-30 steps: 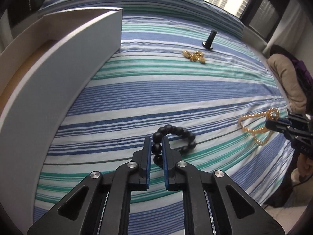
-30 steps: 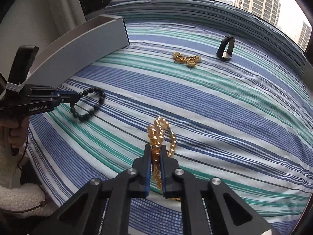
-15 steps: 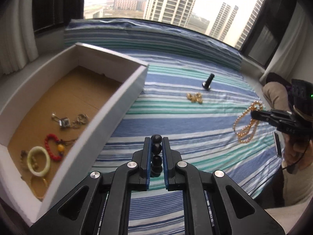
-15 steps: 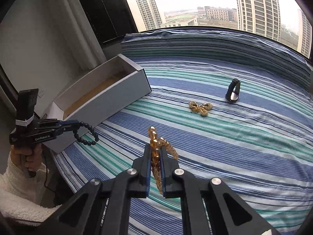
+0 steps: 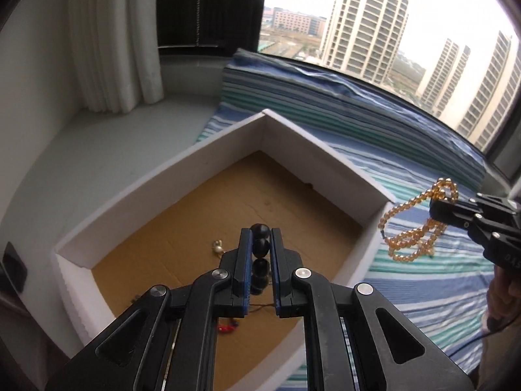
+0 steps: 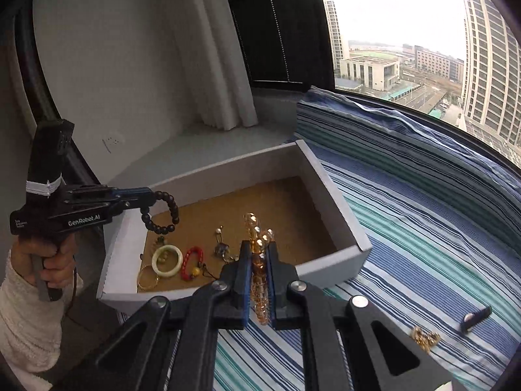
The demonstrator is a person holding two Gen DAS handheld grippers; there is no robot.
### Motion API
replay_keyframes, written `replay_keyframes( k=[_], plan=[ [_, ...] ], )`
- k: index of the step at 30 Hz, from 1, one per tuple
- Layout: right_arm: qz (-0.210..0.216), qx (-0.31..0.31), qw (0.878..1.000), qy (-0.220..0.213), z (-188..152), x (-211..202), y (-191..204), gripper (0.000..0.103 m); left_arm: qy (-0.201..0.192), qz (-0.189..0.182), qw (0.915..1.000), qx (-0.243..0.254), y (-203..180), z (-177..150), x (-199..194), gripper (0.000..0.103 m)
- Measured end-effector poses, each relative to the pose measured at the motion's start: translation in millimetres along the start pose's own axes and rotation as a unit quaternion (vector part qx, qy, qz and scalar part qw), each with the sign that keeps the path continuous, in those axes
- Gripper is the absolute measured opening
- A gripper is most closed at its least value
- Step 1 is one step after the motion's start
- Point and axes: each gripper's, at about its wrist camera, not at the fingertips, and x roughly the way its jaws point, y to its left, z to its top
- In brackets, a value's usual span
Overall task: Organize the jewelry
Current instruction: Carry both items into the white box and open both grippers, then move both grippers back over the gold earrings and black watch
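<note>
My left gripper [image 5: 260,238] is shut on a black bead bracelet [image 5: 260,251] and holds it in the air over the white box [image 5: 202,159] with a brown cardboard floor. In the right wrist view the left gripper [image 6: 148,197] dangles the black bracelet [image 6: 162,211] above the box's left end. My right gripper [image 6: 259,254] is shut on an amber bead necklace [image 6: 259,260] above the box's near wall [image 6: 325,270]. In the left wrist view the right gripper [image 5: 436,210] holds the amber necklace [image 5: 410,224] just right of the box.
Inside the box lie a pale jade bangle [image 6: 167,260], a red bead bracelet [image 6: 192,262], a gold ring bangle [image 6: 148,278] and a small charm chain [image 6: 221,247]. On the striped bedspread [image 6: 423,228] lie a gold chain [image 6: 425,339] and a black band [image 6: 475,317].
Both grippers lifted their bead strings off the bedspread and carried them left. The left one now hangs over the box, the right one at its near wall.
</note>
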Motion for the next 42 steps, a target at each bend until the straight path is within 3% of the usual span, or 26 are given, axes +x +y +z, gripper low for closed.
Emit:
replay_keyframes(
  k=[4, 5, 6, 7, 8, 9, 13, 15, 17, 19, 24, 28, 30, 35, 42],
  plan=[
    [-0.007, -0.004, 1.000, 0.006, 25.9, 53.7, 11.4, 0.010, 0.006, 0.041, 0.9990, -0.016, 24.6, -1.9, 32.4, 0.010],
    [-0.014, -0.001, 1.000, 0.010, 30.9, 60.8, 11.9, 0.016, 0.005, 0.053, 0.9984, -0.018, 28.6, -2.8, 35.5, 0.017],
    [-0.018, 0.004, 1.000, 0.007, 35.2, 62.0, 10.9, 0.027, 0.004, 0.064, 0.9978, -0.020, 32.2, -4.2, 34.7, 0.042],
    [-0.017, 0.013, 1.000, -0.006, 38.1, 57.0, 9.9, 0.052, 0.001, 0.070, 0.9972, -0.025, 35.1, -5.5, 31.8, 0.057],
    [-0.014, 0.022, 0.999, -0.025, 40.1, 47.3, 6.6, 0.061, -0.010, 0.073, 0.9969, -0.028, 36.5, -7.6, 26.8, 0.077],
    [-0.011, 0.026, 0.999, -0.037, 39.9, 36.0, 5.3, 0.060, -0.022, 0.074, 0.9966, -0.029, 36.7, -8.9, 20.1, 0.082],
    [-0.036, 0.009, 0.997, -0.062, 23.5, -11.4, 3.4, 0.060, -0.038, 0.064, 0.9970, -0.019, 17.3, -18.2, -5.4, 0.087],
    [-0.052, 0.000, 0.996, -0.065, 3.3, -31.6, -0.7, 0.061, -0.047, 0.052, 0.9975, -0.009, -0.3, -29.3, -16.7, 0.094],
    [-0.068, 0.007, 0.996, -0.058, -27.0, -46.4, -7.9, 0.070, -0.051, 0.034, 0.9981, 0.008, -24.5, -43.9, -26.0, 0.096],
    [-0.084, 0.023, 0.995, -0.045, -67.4, -55.3, -18.3, 0.075, -0.048, 0.012, 0.9983, 0.031, -53.9, -63.8, -28.0, 0.098],
    [-0.151, 0.071, 0.986, 0.000, -193.4, -60.7, -46.7, 0.075, -0.007, -0.036, 0.9954, 0.089, -136.1, -127.7, -5.1, 0.099],
    [-0.219, 0.124, 0.967, 0.030, -281.4, -70.2, -74.0, 0.075, 0.045, -0.067, 0.9894, 0.121, -197.8, -175.6, 33.9, 0.099],
    [-0.255, 0.149, 0.955, 0.035, -313.0, -79.0, -88.7, 0.075, 0.049, -0.072, 0.9875, 0.131, -222.4, -193.4, 48.1, 0.099],
    [-0.305, 0.193, 0.932, 0.032, -357.4, -103.5, -119.3, 0.075, 0.050, -0.073, 0.9822, 0.165, -263.1, -218.3, 76.7, 0.099],
    [-0.319, 0.199, 0.926, 0.017, -377.1, -105.1, -134.0, 0.075, 0.053, -0.056, 0.9819, 0.173, -273.6, -229.8, 93.6, 0.099]
  ],
)
